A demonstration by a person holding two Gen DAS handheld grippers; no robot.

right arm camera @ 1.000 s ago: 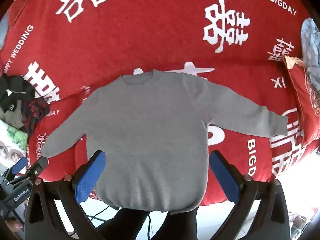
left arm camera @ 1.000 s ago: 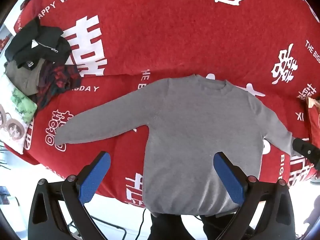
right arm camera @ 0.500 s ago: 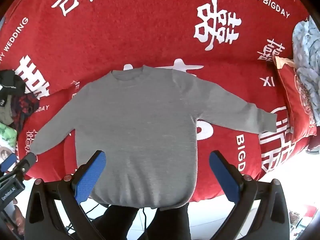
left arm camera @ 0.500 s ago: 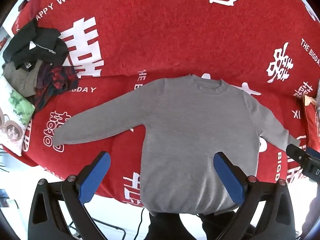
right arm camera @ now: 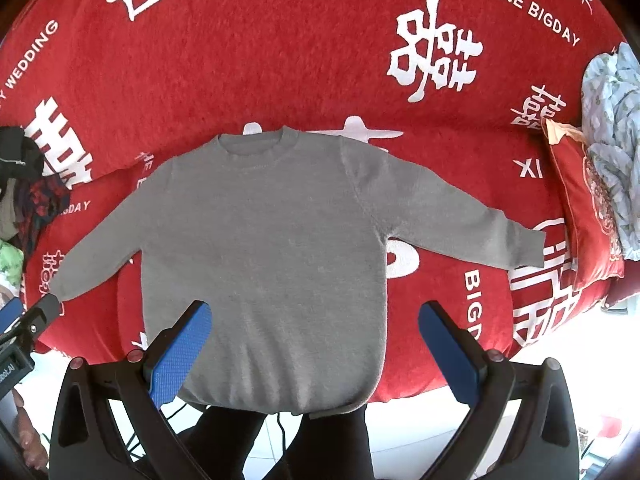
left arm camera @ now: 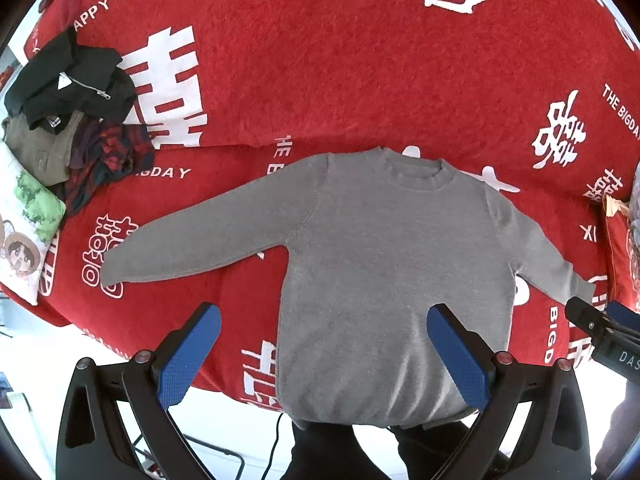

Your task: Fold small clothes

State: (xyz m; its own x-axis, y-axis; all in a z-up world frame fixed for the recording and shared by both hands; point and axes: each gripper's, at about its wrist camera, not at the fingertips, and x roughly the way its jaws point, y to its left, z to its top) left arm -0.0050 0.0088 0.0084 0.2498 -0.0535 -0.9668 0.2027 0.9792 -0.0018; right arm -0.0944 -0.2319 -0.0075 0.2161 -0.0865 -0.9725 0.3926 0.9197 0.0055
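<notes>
A grey long-sleeved sweater (left arm camera: pixel 384 264) lies flat and face up on the red sofa cover, sleeves spread out, hem hanging at the front edge. It also shows in the right wrist view (right arm camera: pixel 264 248). My left gripper (left arm camera: pixel 324 344) is open and empty, held above the hem area and the left side of the body. My right gripper (right arm camera: pixel 316 340) is open and empty, held above the lower body of the sweater. Each gripper's tip shows at the edge of the other's view, near a sleeve cuff.
A pile of dark clothes (left arm camera: pixel 68 92) and a cartoon cushion (left arm camera: pixel 24 224) sit at the far left. A red cushion (right arm camera: pixel 584 208) and a pale blue blanket (right arm camera: pixel 612 140) sit at the right. The sofa's front edge drops to a white floor. The person's dark legs (right arm camera: pixel 280 440) stand below.
Both grippers have drawn slightly back and shifted, so the sweater sits a little differently in each view. The sweater has not moved. Both grippers stay open.
</notes>
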